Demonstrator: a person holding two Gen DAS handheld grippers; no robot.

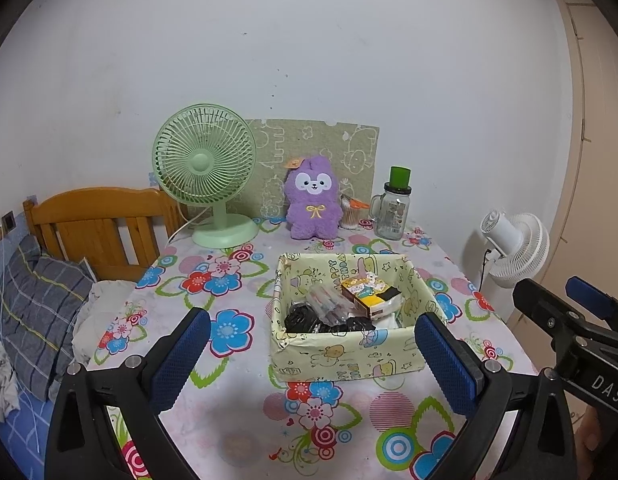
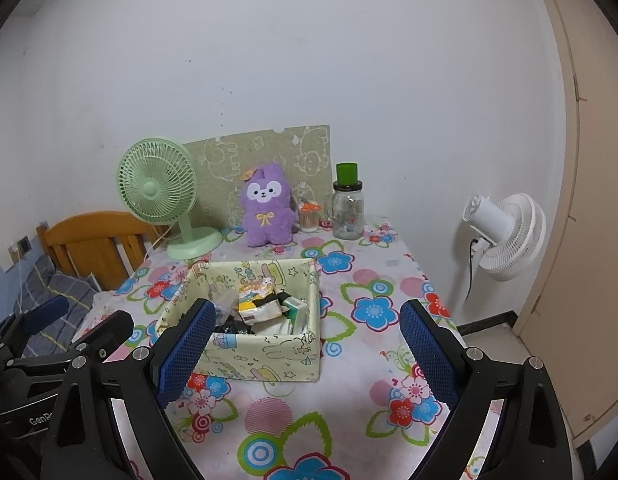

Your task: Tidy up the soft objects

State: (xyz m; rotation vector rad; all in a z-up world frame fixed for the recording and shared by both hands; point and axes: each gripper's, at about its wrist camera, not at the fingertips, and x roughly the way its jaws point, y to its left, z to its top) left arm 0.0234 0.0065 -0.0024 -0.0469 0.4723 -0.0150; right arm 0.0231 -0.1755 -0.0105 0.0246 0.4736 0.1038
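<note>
Both hand-held grippers hover low over the near end of the table, each with its blue-padded fingers spread wide and nothing between them: the left gripper point(image 1: 313, 356) frames the near wall of the box, and the right gripper point(image 2: 307, 354) sits just beside it, further right. Between and beyond them stands the pale yellow cartoon-print open box point(image 1: 349, 356) on the flower-patterned tablecloth point(image 1: 229, 420), already holding a heap of small things: crumpled black material point(image 1: 309, 318), a clear wrapped bundle point(image 1: 329, 300) and a yellow-and-black printed packet point(image 1: 369, 294). At the far edge, against the wall, the fluffy purple plush toy point(image 1: 313, 204) sits upright between the mint green desk fan point(image 1: 207, 172) and the glass jar mug with green lid point(image 1: 393, 208). Such a scene fits two stages: soft things gathered in the box with the hands drawn back, or the plush yet to be dealt with. Whichever holds, any reach to the plush must pass over the box and slip between fan and jar, which stand close. Open cloth lies left and right of the box; the table drops off near the white floor fan point(image 2: 505, 236).
</note>
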